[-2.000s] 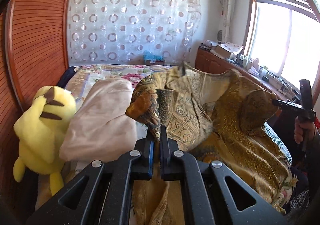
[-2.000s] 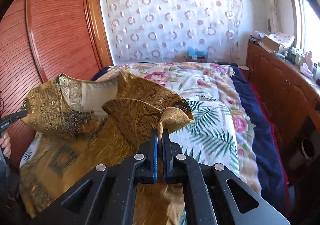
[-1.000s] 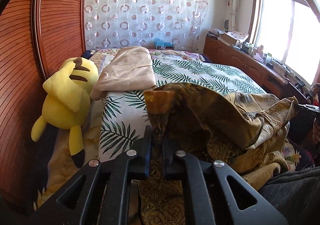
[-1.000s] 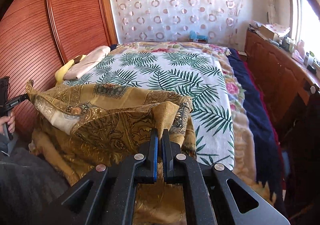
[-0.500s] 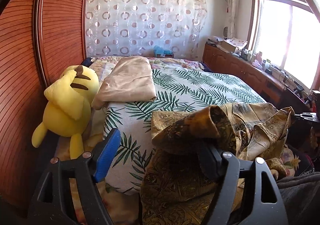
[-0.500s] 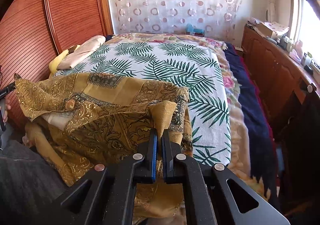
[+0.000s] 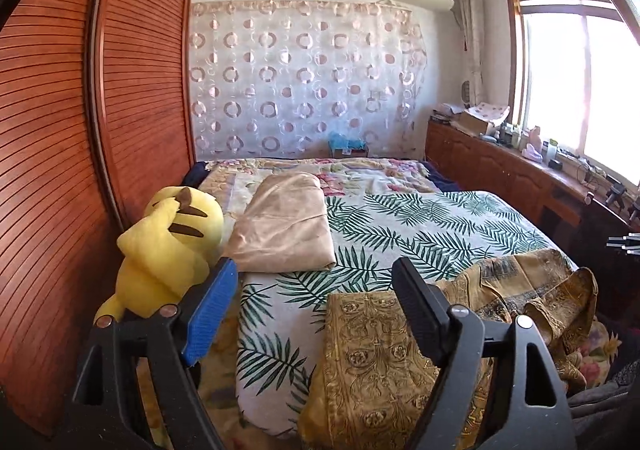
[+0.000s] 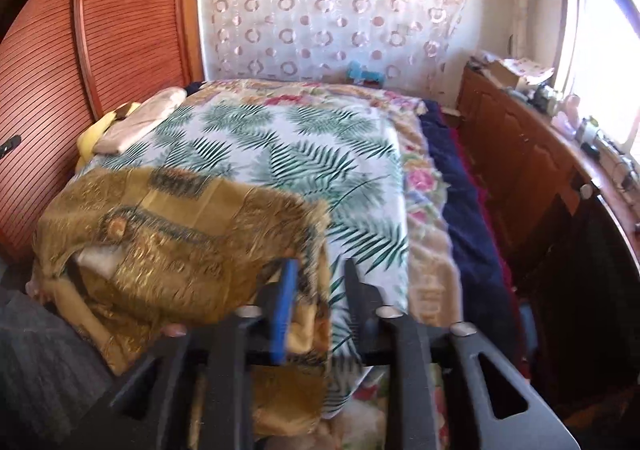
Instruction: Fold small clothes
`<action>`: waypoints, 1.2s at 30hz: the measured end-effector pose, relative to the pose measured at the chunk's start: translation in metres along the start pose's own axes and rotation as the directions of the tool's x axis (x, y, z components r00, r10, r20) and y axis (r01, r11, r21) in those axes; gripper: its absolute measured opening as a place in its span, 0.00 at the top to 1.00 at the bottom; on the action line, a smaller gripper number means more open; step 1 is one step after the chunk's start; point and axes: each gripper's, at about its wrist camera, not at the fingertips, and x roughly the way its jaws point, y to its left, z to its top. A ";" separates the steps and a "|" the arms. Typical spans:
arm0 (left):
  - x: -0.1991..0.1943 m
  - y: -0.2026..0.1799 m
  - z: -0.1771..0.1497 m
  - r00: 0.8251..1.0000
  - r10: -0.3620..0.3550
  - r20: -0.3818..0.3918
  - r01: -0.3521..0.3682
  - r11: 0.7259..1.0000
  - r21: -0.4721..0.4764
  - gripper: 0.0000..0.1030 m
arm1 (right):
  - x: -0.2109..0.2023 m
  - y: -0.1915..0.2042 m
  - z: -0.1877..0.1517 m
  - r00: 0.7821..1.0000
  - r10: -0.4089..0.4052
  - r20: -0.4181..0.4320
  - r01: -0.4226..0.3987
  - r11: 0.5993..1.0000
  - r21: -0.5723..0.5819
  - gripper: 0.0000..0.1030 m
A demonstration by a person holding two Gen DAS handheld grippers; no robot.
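A gold patterned garment (image 7: 384,370) lies crumpled at the near edge of the bed with the palm-leaf sheet (image 7: 420,234), partly hanging over the front. My left gripper (image 7: 316,290) is wide open and empty, above the garment's left end. My right gripper (image 8: 320,282) is open and empty at the garment's right edge (image 8: 168,242); the cloth sits just left of its blue pad. The right wrist view is blurred.
A yellow plush toy (image 7: 168,242) and a beige folded cloth (image 7: 284,230) lie at the bed's left. A wooden slatted wardrobe (image 7: 60,130) stands on the left. A wooden cabinet (image 7: 500,178) with clutter runs under the window on the right.
Both grippers held the garment up, lowered it to the bed's near edge, then opened. The left let go first, the right just now. The garment now rests on the bed.
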 end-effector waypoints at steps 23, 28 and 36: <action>0.101 -0.019 -0.041 0.974 -0.051 -0.221 0.051 0.999 -0.009 0.22 | 0.116 -0.004 0.013 0.987 0.125 -0.098 -0.112 0.985 0.132 0.92; 0.106 -0.013 -0.043 0.973 -0.053 -0.223 0.047 0.998 -0.032 0.22 | 0.087 -0.001 0.009 0.994 0.107 -0.020 -0.103 0.986 0.134 0.96; 0.133 -0.007 -0.051 0.953 -0.042 -0.301 0.030 0.999 -0.043 0.27 | 0.074 0.008 -0.002 0.999 0.019 -0.047 -0.017 0.998 0.054 0.95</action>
